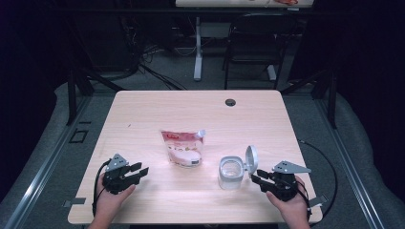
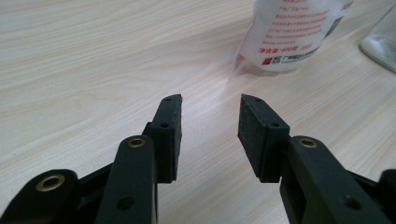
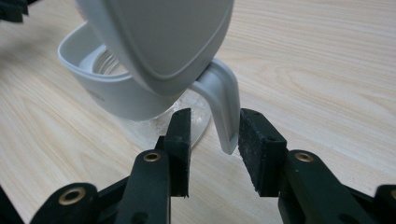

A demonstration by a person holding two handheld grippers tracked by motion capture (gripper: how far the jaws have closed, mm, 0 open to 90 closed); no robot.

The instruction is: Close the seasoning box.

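A pink-and-white spouted pouch (image 1: 183,148) lies flat at the middle of the wooden table (image 1: 143,109); in the left gripper view the pouch (image 2: 289,32) is ahead and to the right. A clear container (image 1: 230,172) with a white collar stands to its right, its flip lid (image 1: 251,160) raised upright. My left gripper (image 1: 142,171) rests open near the front left, and nothing is between its pads (image 2: 210,100). My right gripper (image 1: 254,176) is open just right of the container. The lid's white tab (image 3: 224,112) hangs between its jaws (image 3: 215,114), close to the right pad.
The container's edge (image 2: 380,39) shows at the far right of the left gripper view. A round cable hole (image 1: 230,102) sits near the table's back edge. Behind the table stand a chair (image 1: 255,43) and a desk leg (image 1: 197,47). Bare wood lies between the pouch and the front edge.
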